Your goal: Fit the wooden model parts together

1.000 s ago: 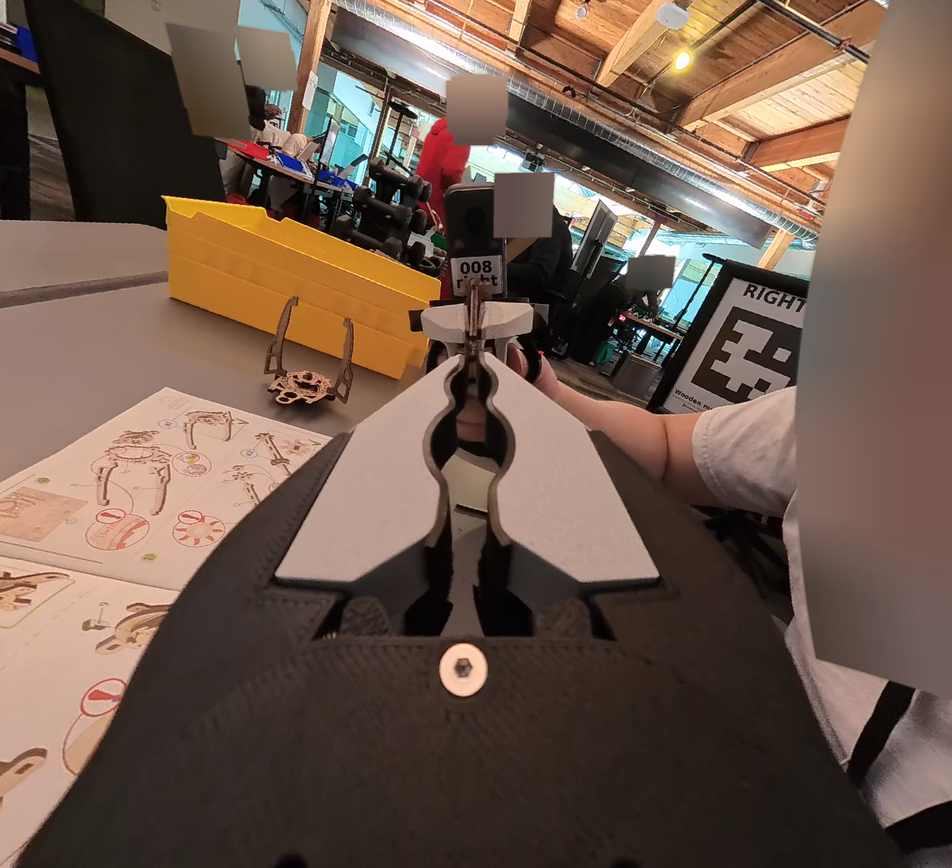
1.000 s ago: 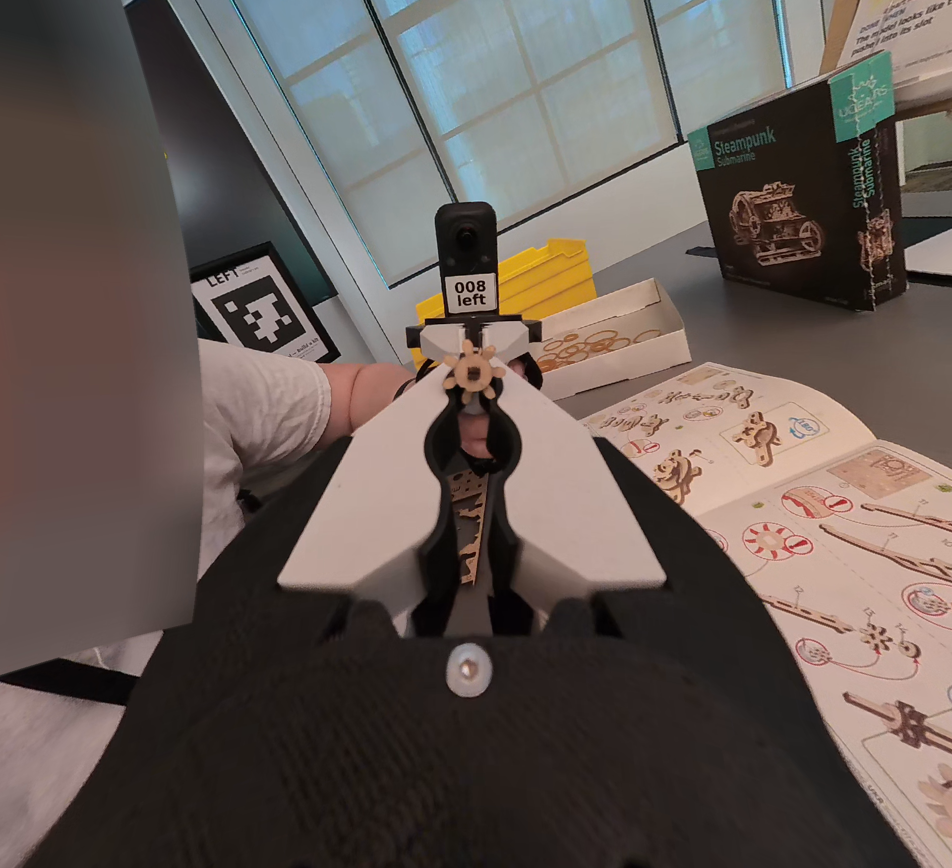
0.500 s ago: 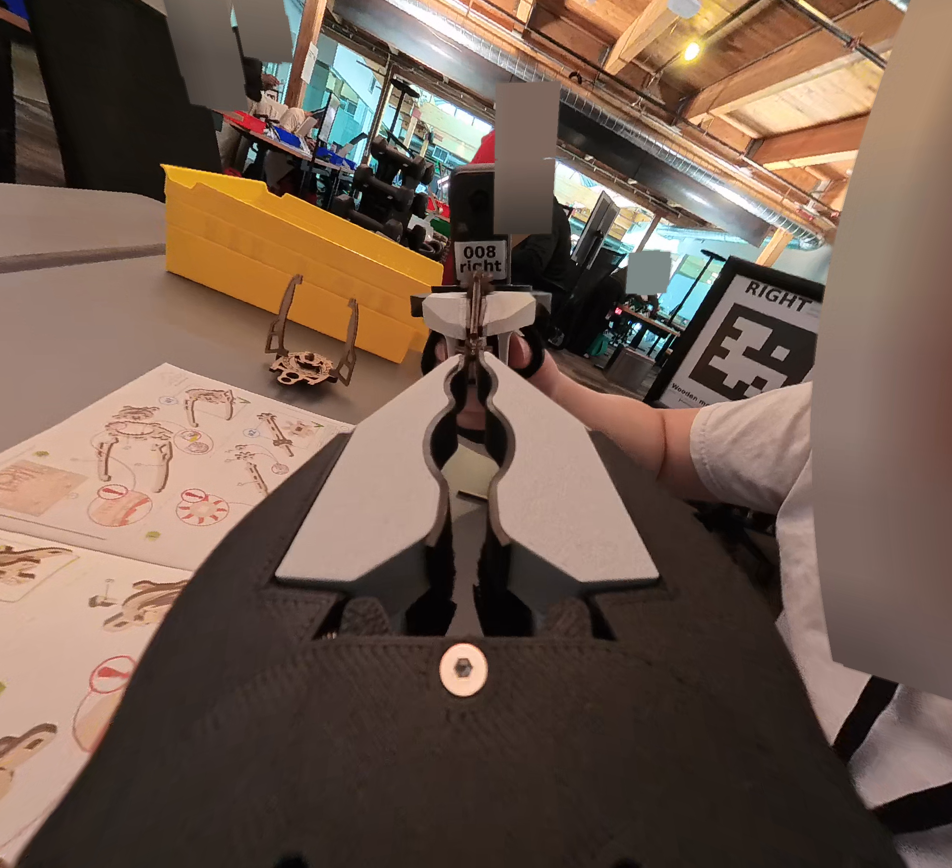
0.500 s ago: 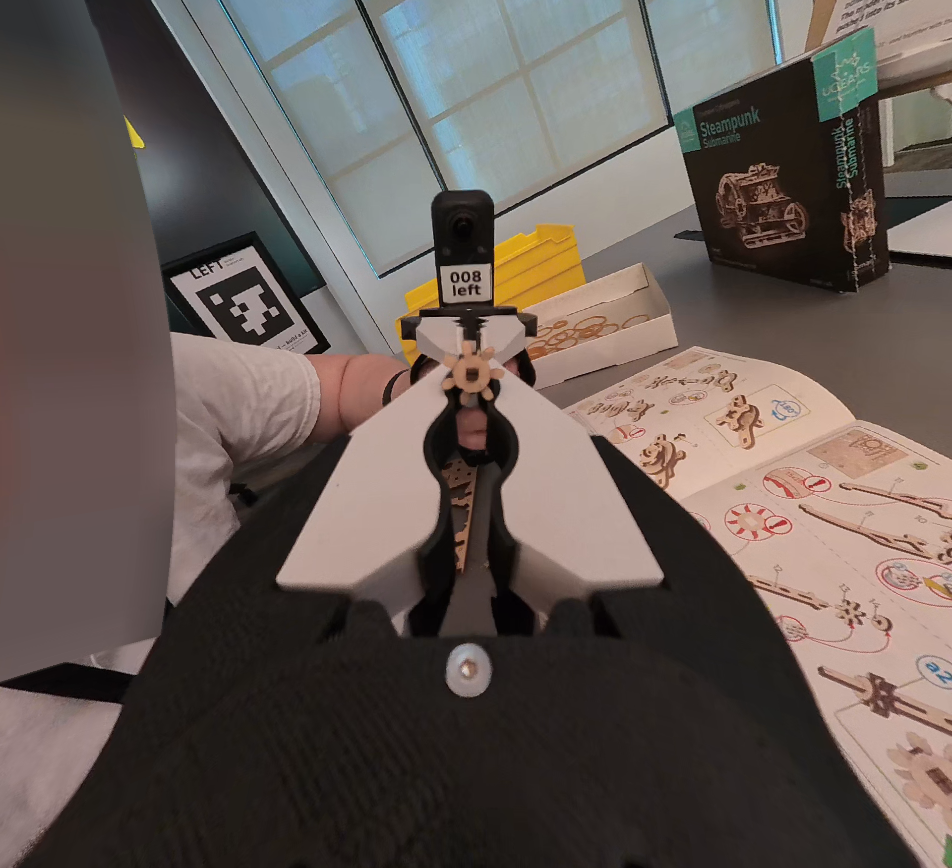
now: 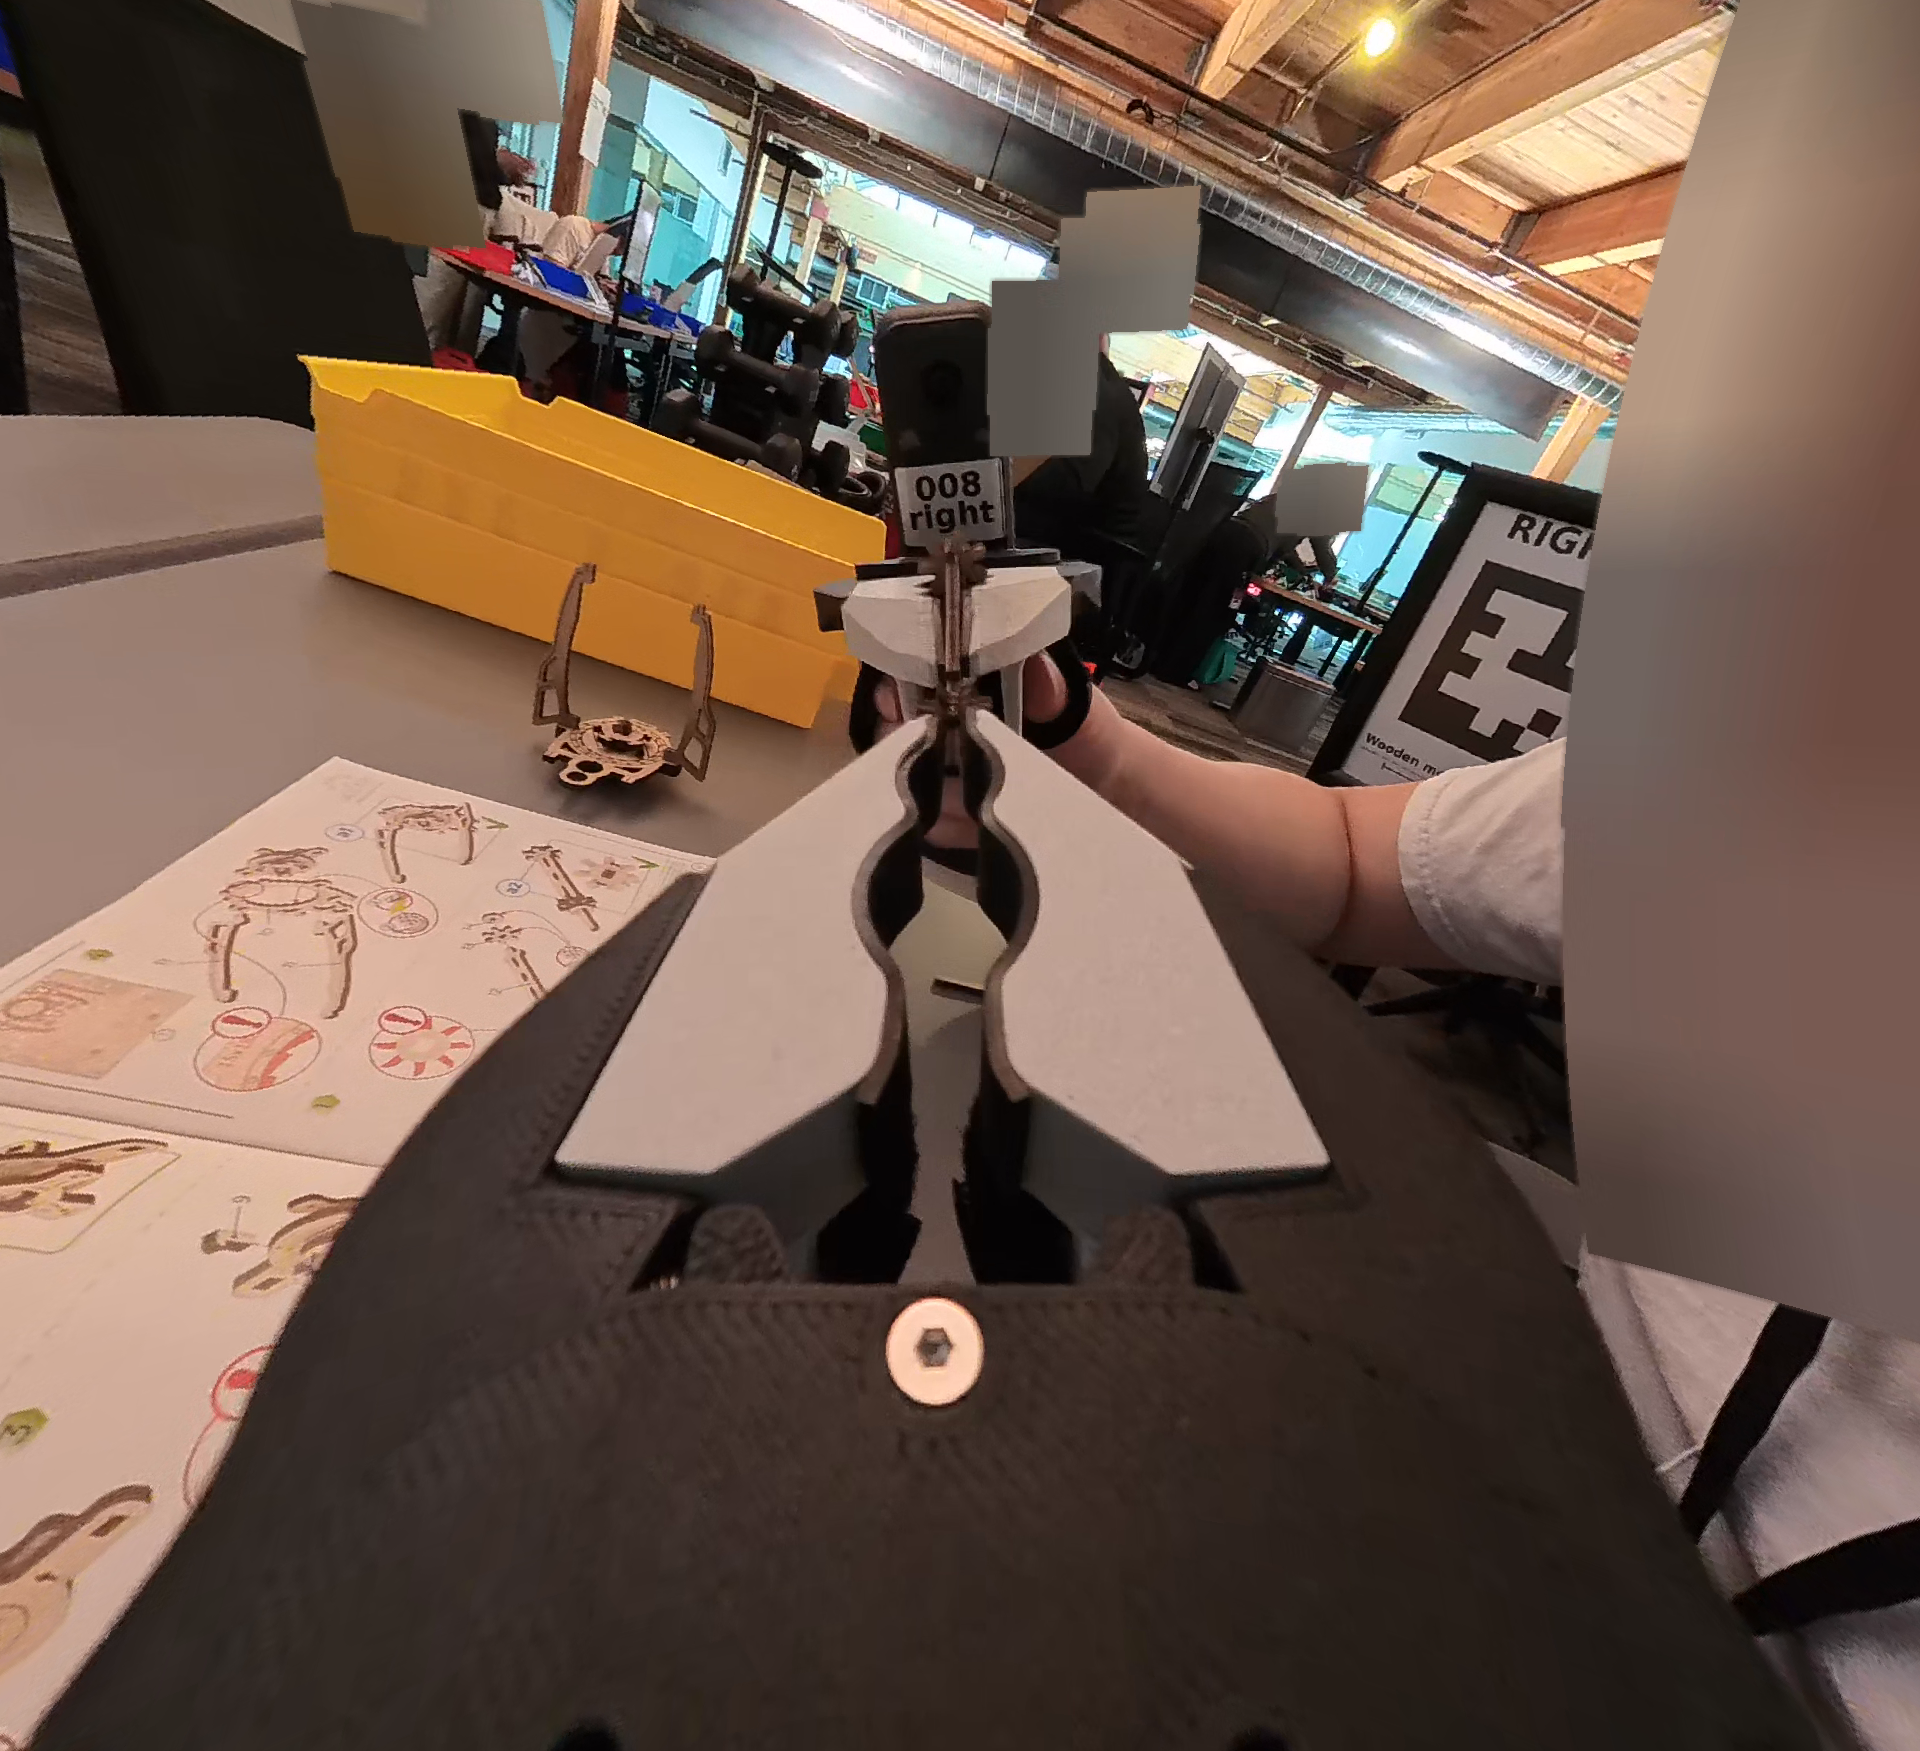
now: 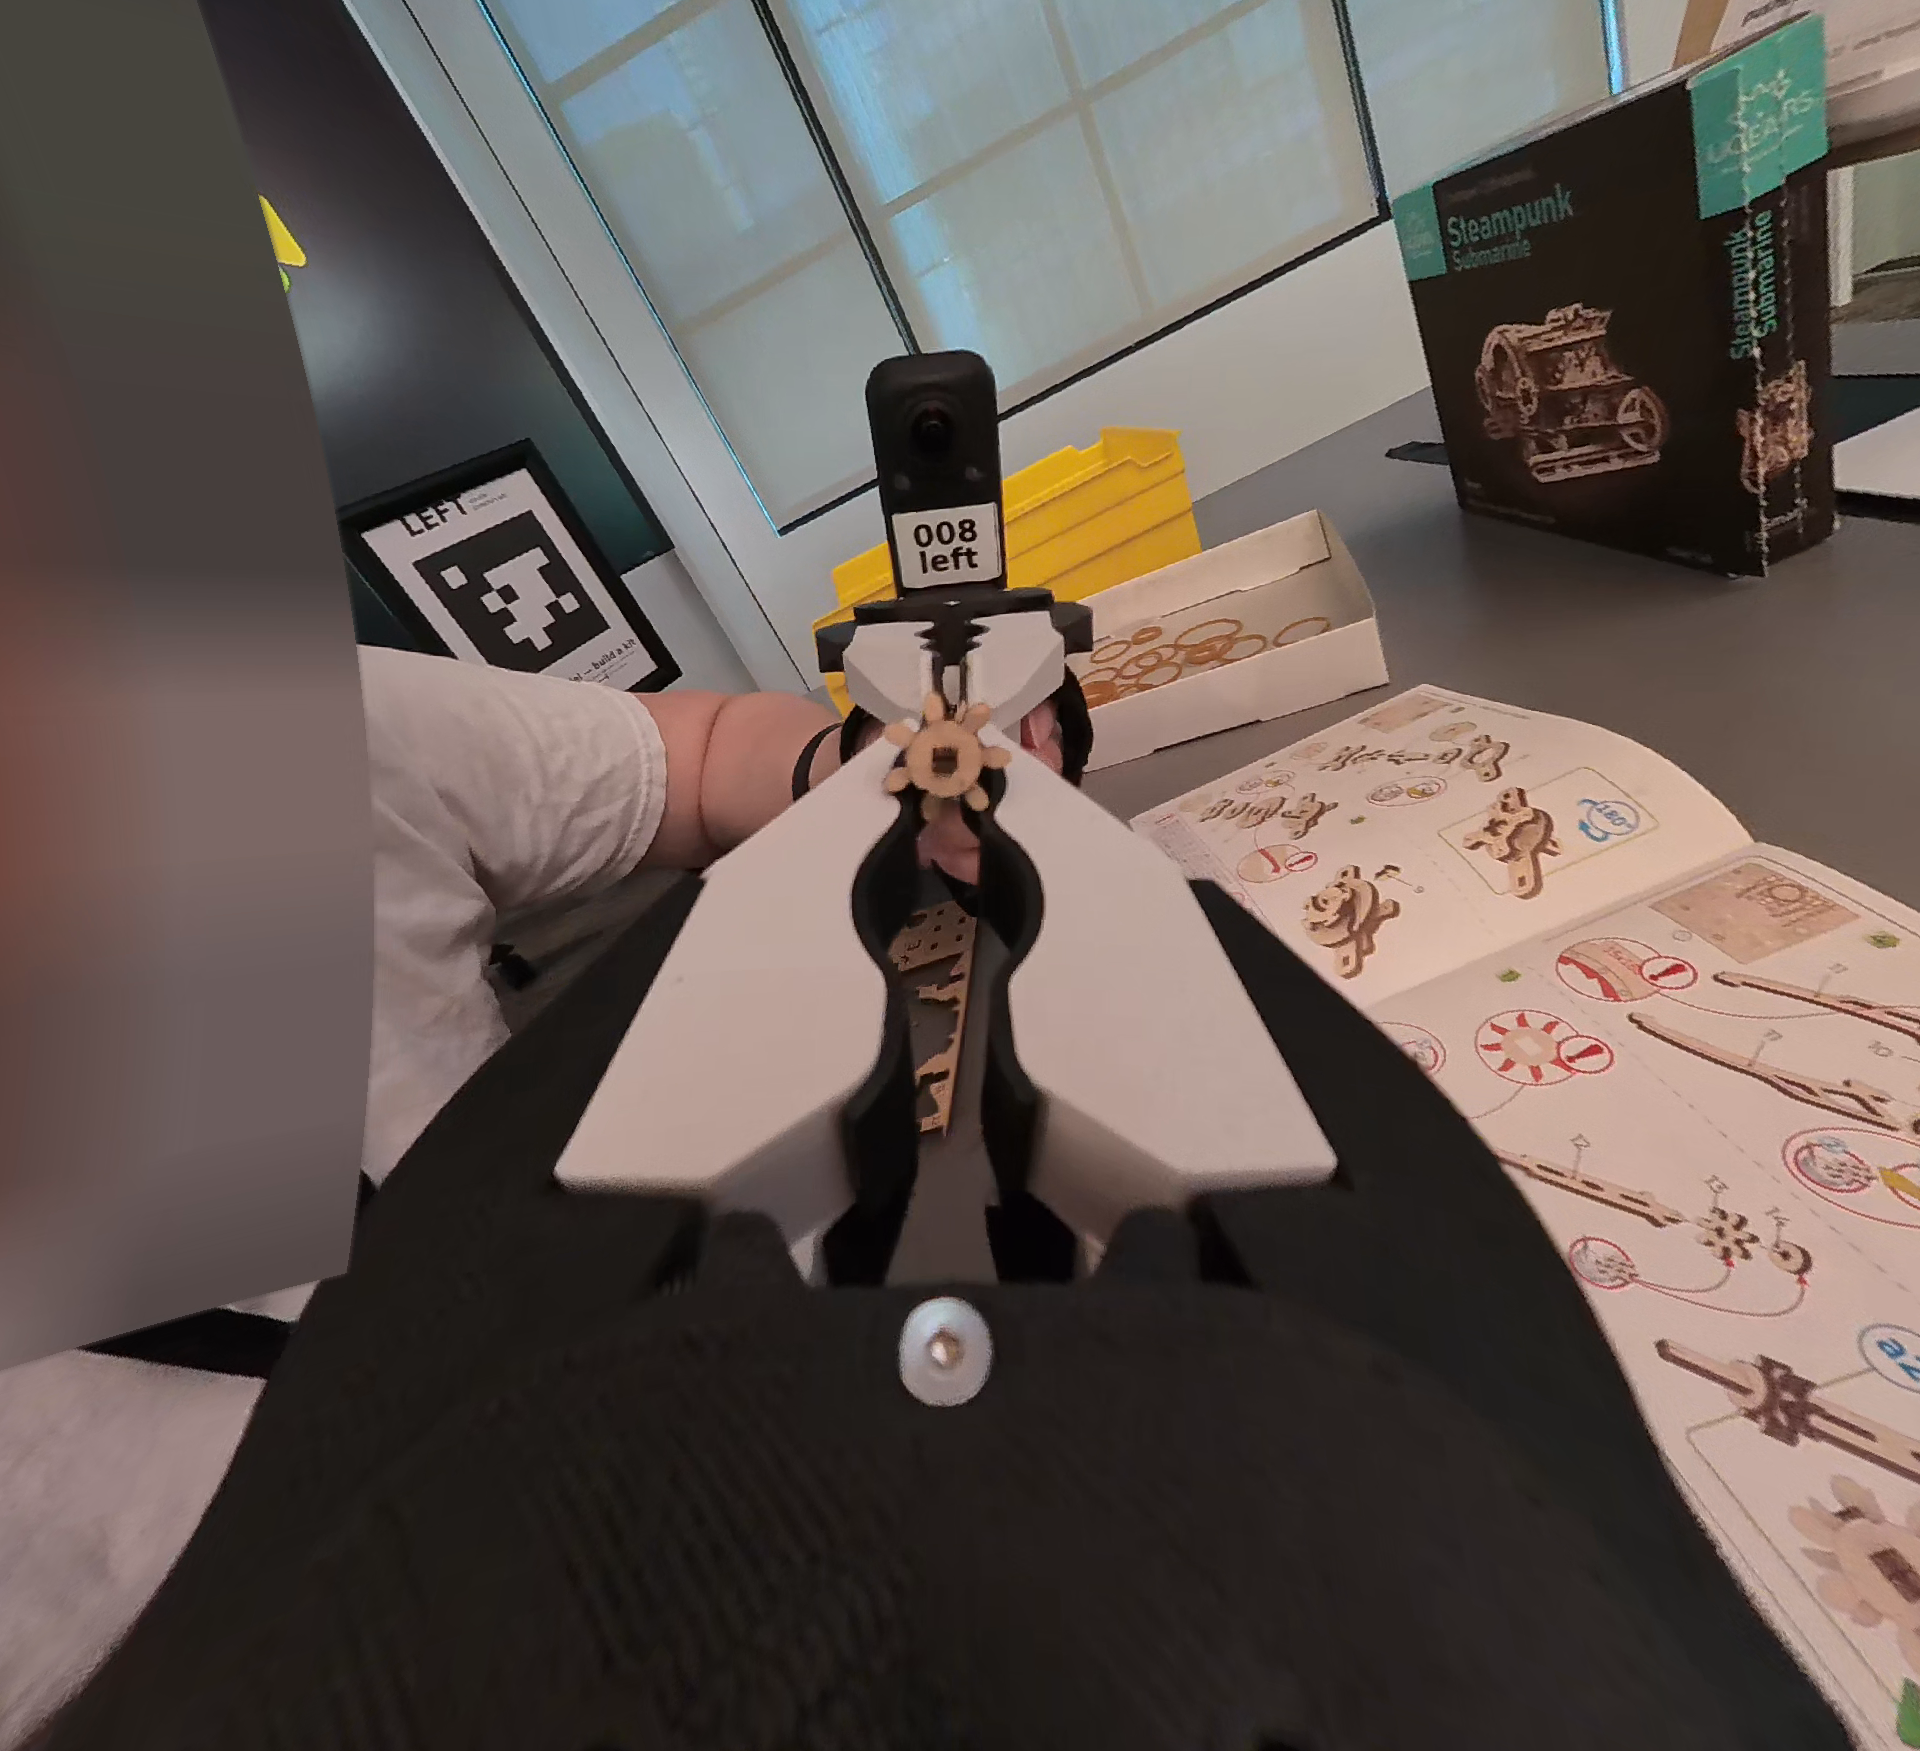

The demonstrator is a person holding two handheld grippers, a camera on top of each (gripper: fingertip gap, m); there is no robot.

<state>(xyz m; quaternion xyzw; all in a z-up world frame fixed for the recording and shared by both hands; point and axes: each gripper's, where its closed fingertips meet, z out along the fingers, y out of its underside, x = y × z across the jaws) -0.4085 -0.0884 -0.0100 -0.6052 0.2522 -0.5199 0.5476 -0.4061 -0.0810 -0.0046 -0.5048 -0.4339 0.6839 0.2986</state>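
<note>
Left wrist view: my left gripper point(image 5: 948, 733), pressed together, pinches a toothed wheel edge-on against my right gripper's slender axle point(image 5: 950, 621).

Right wrist view: my right gripper point(image 6: 943, 771) clamps that axle; wheel point(image 6: 941, 754) not yet judged seated.

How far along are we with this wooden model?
Done: one sub-assembly, a ring with two curved arms, stands on the table. In hand: the right tongs clamp a thin notched strip, and the left tongs appear shut on a small wooden gear, tip to tip. Left: the gear's square hole looks empty, so that joint isn't seated, and loose rings wait in the white box.
</note>
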